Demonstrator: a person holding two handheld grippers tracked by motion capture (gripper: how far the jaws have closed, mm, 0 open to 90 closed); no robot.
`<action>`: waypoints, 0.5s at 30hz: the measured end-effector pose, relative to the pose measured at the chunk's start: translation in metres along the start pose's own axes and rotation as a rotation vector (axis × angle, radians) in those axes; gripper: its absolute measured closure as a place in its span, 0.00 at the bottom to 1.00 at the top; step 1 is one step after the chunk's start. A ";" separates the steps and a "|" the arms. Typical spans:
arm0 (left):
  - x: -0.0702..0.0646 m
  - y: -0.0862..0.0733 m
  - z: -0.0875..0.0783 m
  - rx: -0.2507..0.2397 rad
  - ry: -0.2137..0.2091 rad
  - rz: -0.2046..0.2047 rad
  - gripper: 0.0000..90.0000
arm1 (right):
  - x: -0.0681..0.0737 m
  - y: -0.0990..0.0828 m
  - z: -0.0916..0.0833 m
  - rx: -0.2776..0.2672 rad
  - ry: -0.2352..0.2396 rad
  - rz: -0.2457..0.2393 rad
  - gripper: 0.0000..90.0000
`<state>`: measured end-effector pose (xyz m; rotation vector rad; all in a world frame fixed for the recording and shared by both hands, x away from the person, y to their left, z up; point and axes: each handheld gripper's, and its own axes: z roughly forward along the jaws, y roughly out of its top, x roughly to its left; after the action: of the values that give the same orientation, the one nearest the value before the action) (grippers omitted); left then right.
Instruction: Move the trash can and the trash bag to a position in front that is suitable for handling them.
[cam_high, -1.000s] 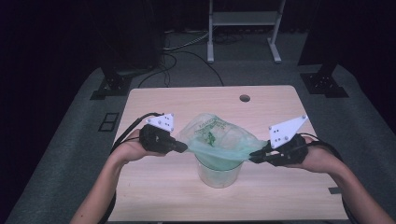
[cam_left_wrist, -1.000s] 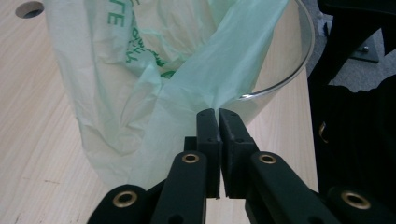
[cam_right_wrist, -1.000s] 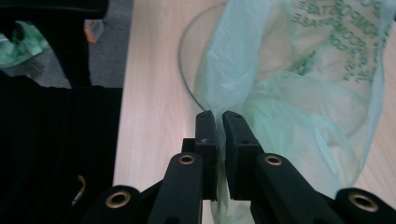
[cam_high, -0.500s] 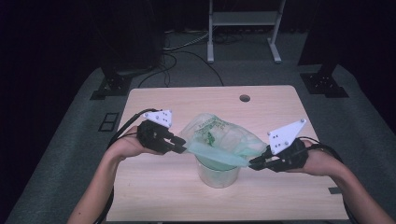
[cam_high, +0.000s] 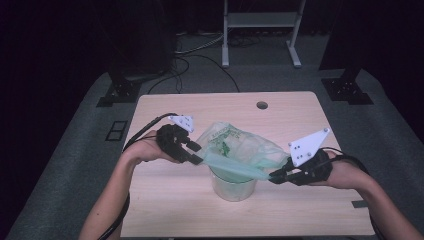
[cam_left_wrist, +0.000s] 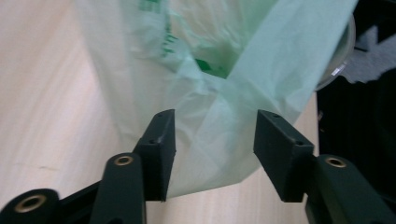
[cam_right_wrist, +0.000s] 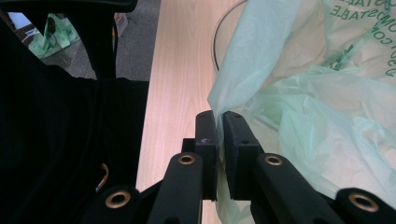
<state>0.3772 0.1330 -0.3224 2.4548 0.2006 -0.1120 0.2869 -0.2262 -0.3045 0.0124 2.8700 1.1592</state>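
— Looking at the high view, where did the green plastic bag (cam_high: 235, 150) sit?

— It lay draped over the mouth of a clear plastic container (cam_high: 233, 184) that stood on the wooden surface (cam_high: 165, 210), roughly midway between the two hands. Its film was stretched across the container's rim, with green print showing on the far side.

— And the left gripper (cam_high: 196, 156)?

— It was at the bag's left edge. In the left gripper view its jaws stood apart; they had just been opening. A fold of the bag (cam_left_wrist: 233, 107) lay between them, but the pads (cam_left_wrist: 161, 140) were not pressing on it, so the film hung loose in the gap.

— What about the right gripper (cam_high: 272, 177)?

— That one was clamped on the bag's right edge. In the right gripper view the two jaws stood nearly together, with a thin corner of the film (cam_right_wrist: 219, 105) pinched between them, and the bag (cam_right_wrist: 317, 93) billowed away to the right of them. The container's rim (cam_right_wrist: 219, 37) curved behind it.

— Was the film taut?

— On the right side it ran in a drawn band from the pinching gripper back across the container. On the left it was slacker.

— Anything else on the surface?

— A round hole (cam_high: 261, 105) near its far edge, well apart from the bag.
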 end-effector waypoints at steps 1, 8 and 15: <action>-0.001 0.000 0.002 -0.001 -0.012 0.016 0.64 | 0.000 0.000 0.000 0.000 -0.001 0.002 0.95; -0.014 -0.005 0.000 -0.045 -0.042 0.077 0.99 | 0.001 -0.003 0.001 -0.013 0.004 0.006 0.95; -0.039 -0.016 -0.005 -0.094 -0.085 0.150 1.00 | 0.006 -0.007 0.003 -0.013 0.025 0.008 0.95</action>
<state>0.3368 0.1434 -0.3232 2.3564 -0.0156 -0.1374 0.2812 -0.2284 -0.3117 0.0087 2.8864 1.1882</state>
